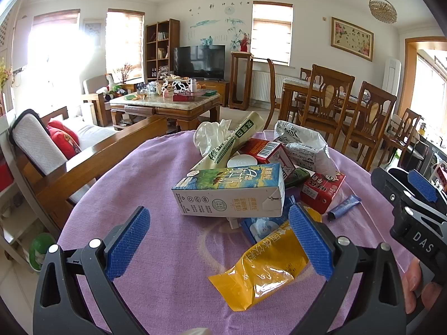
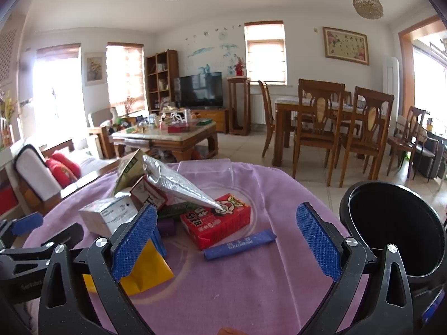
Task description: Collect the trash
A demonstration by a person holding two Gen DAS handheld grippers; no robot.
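Cartons, wrappers and a blue sachet (image 2: 239, 248) lie heaped on purple cloth (image 2: 279, 195), black bin (image 2: 396, 223) beside.

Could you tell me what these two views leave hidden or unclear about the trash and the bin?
- Bin: right wrist view, bottom in shadow; contents unknown.
- Blue packet: left wrist view, mostly covered by milk carton and yellow wrapper.
- White disc: left view, half hidden behind the carton.
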